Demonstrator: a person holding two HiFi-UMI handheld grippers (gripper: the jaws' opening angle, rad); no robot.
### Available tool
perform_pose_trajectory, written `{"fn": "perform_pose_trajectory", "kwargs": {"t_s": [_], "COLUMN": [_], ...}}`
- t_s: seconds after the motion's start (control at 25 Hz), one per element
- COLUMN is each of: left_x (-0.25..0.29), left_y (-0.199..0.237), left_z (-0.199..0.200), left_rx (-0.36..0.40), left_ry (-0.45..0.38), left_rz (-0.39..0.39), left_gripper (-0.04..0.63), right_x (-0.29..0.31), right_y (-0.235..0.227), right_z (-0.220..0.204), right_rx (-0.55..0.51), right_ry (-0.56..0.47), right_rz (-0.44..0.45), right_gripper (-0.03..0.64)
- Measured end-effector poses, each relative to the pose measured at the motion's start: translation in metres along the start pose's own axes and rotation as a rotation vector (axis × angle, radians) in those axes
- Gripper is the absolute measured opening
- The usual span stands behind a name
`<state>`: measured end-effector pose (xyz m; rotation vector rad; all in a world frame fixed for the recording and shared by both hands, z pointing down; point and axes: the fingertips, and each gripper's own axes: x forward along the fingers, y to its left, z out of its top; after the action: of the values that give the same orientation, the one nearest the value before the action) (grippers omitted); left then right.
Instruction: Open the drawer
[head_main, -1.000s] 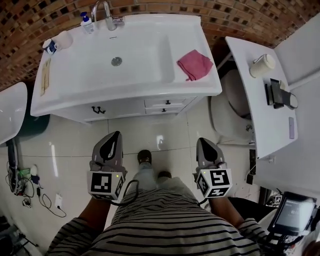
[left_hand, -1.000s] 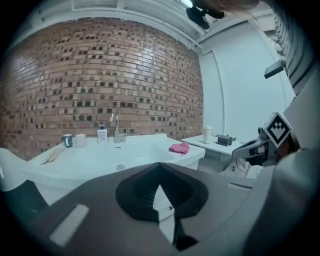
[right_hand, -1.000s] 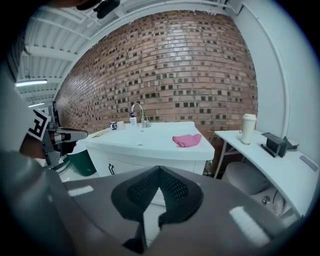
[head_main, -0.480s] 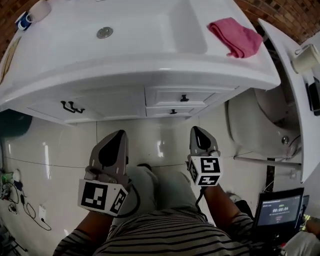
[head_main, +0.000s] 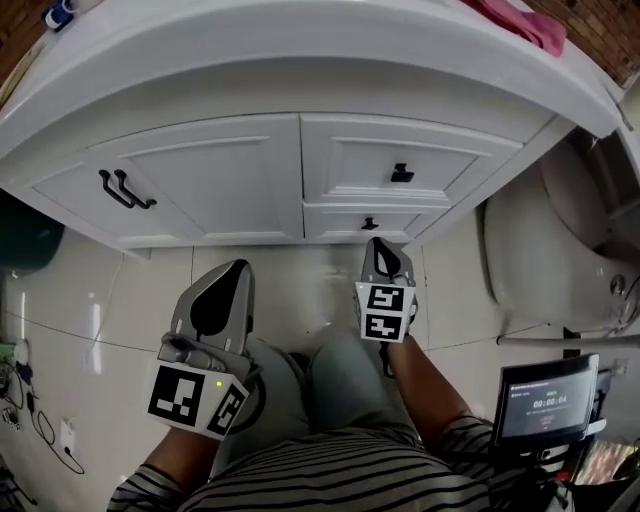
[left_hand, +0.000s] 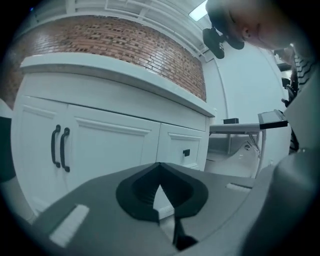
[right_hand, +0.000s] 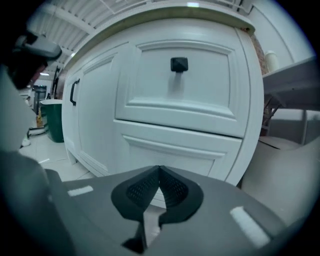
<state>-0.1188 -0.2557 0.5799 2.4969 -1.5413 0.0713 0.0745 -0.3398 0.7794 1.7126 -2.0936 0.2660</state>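
A white vanity cabinet (head_main: 230, 180) with framed panel fronts fills the upper half of the head view, under a smooth, curved white tabletop (head_main: 300, 70). A pink cloth (head_main: 520, 22) lies on it at the upper right edge.

The upper drawer (head_main: 350, 155) sits right of centre, shut, with a small square black knob (head_main: 402, 173). Below it is the shallower lower drawer (head_main: 340, 222), also shut, with its own black knob (head_main: 370, 224). To their left are two cabinet doors with a pair of slim black bar handles (head_main: 125, 188).

The right tool (head_main: 382, 243), its jaws pressed together on nothing, points at the drawers from just in front, with only glossy pale floor tile (head_main: 100, 300) between them. The left tool (head_main: 235, 265), likewise pressed together and empty, sits lower left, facing the doors. Each carries a cube of black-and-white square markers.

Right of the cabinet stands a white toilet (head_main: 540, 250). A dark green bin (head_main: 25, 235) shows at the left edge and a small screen (head_main: 543, 400) at lower right, its digits too small to read.
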Motion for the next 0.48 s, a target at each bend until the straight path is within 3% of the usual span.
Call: {"fn": "perform_pose_trajectory", "kwargs": {"t_s": [0.04,0.12,0.48], "left_x": [-0.002,-0.006,-0.006], "left_y": [0.001,0.005,0.017], "left_z": [-0.004,-0.009,-0.019], "left_rx": [-0.005,-0.010,-0.022], "left_ry": [0.008,0.018,0.040], "left_rz": [0.001,0.007,0.025], "left_gripper": [0.012,0.012,0.012], "right_x": [0.007,0.019,0.057], "right_y": [-0.001,0.000,-0.007], "right_z": [-0.004,-0.008,-0.015], "right_rx": [0.013,0.045,0.027], "right_ry": [-0.001,-0.006,0.009], "right_rz": [-0.010,-0.008,-0.060], "right_gripper": [0.002,0.161,0.169]}}
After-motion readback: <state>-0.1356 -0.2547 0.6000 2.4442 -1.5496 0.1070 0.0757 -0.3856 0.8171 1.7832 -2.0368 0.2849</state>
